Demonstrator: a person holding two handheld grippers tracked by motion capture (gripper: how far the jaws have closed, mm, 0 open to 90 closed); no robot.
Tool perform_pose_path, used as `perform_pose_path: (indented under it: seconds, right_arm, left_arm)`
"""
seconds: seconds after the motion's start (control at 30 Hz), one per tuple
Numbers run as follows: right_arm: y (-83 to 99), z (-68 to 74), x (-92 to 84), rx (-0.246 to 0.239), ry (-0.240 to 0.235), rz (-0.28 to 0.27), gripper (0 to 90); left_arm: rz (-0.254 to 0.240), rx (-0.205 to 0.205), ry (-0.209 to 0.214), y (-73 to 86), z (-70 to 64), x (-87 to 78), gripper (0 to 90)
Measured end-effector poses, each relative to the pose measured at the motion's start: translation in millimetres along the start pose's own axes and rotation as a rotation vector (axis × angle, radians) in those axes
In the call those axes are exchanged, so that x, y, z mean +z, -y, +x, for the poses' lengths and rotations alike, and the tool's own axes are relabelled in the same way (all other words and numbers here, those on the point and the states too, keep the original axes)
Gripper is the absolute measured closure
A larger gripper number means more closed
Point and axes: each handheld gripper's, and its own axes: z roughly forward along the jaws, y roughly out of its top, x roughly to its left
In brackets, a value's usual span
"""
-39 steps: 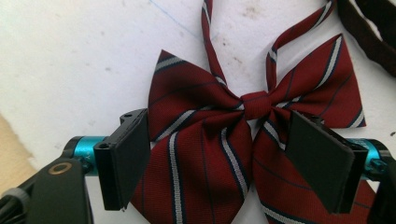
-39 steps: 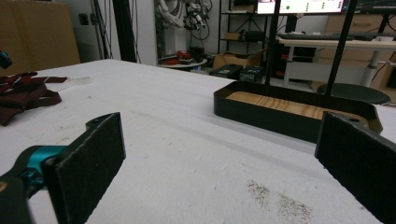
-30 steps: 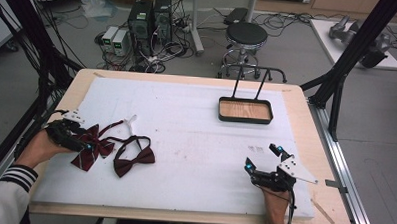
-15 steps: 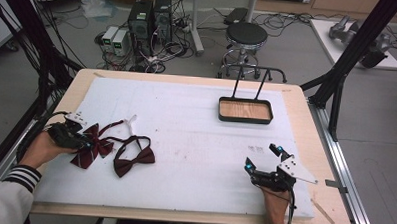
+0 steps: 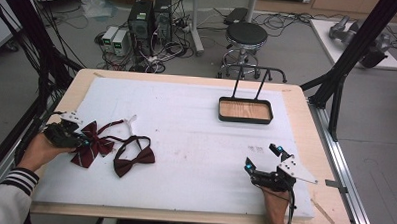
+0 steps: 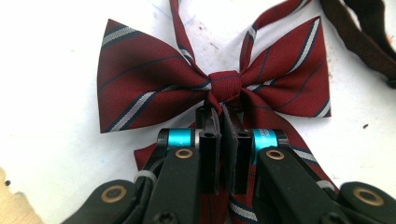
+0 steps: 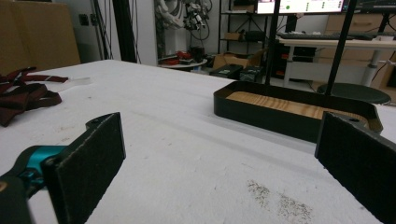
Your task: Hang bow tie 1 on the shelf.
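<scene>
In the left gripper view, the left gripper [image 6: 219,122] had just closed its fingers [image 6: 208,140] on the striped bow tie [image 6: 140,84], pinching fabric right below the knot at their 12 o'clock. The tie lay flat on the white worktop [image 5: 195,137], at its 9 o'clock edge, with a dark bow tie [image 5: 133,161] just beside it. The right gripper [image 5: 264,159], at 5 o'clock, rested with fingers [image 7: 91,158] wide apart, holding nothing; the wooden tray [image 5: 245,111] sat beyond.

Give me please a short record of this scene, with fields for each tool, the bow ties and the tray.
left tool: shut on the striped bow tie, pinching just below its knot
right tool: open, holds nothing, resting on the white mat
plain dark bow tie: lies free beside the striped one
tray: far right of the mat, wooden bottom, nothing in it
</scene>
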Motion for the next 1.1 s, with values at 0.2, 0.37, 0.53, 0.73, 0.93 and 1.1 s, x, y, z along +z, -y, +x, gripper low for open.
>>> perform_pose_path:
  seconds: [0.2, 0.37, 0.53, 0.73, 0.93, 1.1]
  right_arm:
    - [0.0, -0.2, 0.1, -0.004, 0.002, 0.001, 0.9]
    - [0.0, -0.2, 0.1, -0.003, 0.000, 0.001, 0.8]
    - [-0.1, -0.1, 0.2, 0.006, 0.007, 0.003, 0.9]
    - [0.0, -0.2, 0.2, 0.008, 0.006, 0.002, 0.9]
    - [-0.1, -1.4, 0.0, 0.017, 0.002, -0.001, 0.8]
    - [-0.3, -3.1, -0.2, 0.034, -0.005, -0.001, 0.8]
  left_arm:
    - [-0.081, -0.008, -0.018, 1.1, -1.0, -12.2, 85.7]
    - [-0.148, -0.022, -0.030, 0.0, -2.3, -20.2, 85.8]
    - [-0.231, -0.033, -0.048, -3.2, -5.8, -29.4, 85.9]
    - [-0.349, -0.030, -0.061, -9.1, -15.0, -39.3, 85.9]
    - [-0.443, -0.020, -0.060, -17.2, -26.1, -46.7, 85.9]
    - [-0.508, -0.014, -0.060, -24.6, -35.1, -46.3, 85.9]
